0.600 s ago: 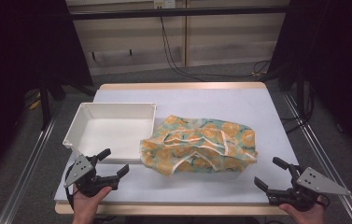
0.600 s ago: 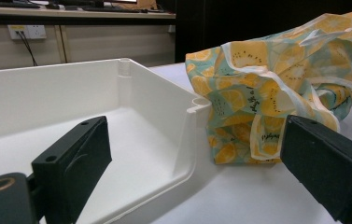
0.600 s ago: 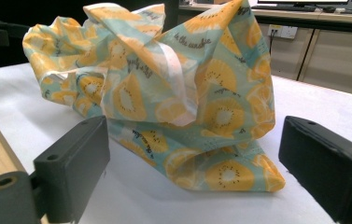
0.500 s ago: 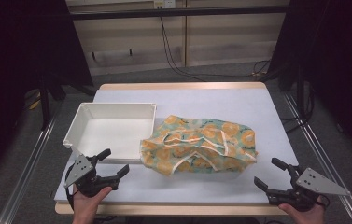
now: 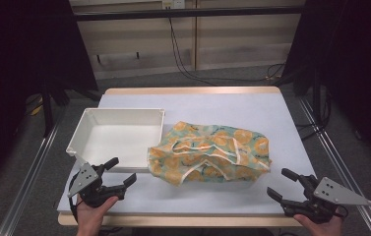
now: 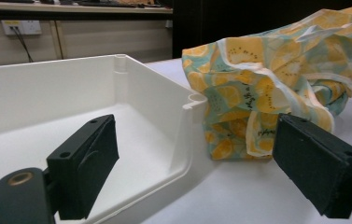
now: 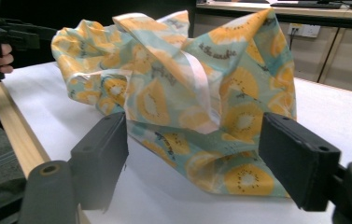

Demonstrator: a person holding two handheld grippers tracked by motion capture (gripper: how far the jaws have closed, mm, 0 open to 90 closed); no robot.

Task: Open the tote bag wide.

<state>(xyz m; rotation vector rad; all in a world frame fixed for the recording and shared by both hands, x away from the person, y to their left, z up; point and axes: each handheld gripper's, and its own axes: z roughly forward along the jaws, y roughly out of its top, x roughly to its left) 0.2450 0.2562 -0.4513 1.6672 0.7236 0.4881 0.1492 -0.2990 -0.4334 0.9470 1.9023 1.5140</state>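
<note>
A crumpled cloth (image 5: pixel 210 153) printed with orange and kiwi slices on teal lies in the middle of the white table (image 5: pixel 232 110). It also rises large in the left gripper view (image 6: pixel 276 79) and the right gripper view (image 7: pixel 187 88). A white plastic bin (image 5: pixel 116 137) stands left of it, its near corner touching the cloth (image 6: pixel 190 105). My left gripper (image 5: pixel 121 171) rests open at the front left, pointing at the bin's corner and the cloth. At the front right my right gripper (image 5: pixel 282 182) is open, aimed at the cloth's near edge, with nothing between its jaws.
The table's wooden front edge (image 5: pixel 188 221) runs just under both hands. Metal rails (image 5: pixel 340 162) flank the table on each side. Cables (image 5: pixel 188 69) trail over the floor behind it. Bare table surface (image 5: pixel 198 196) lies between the grippers.
</note>
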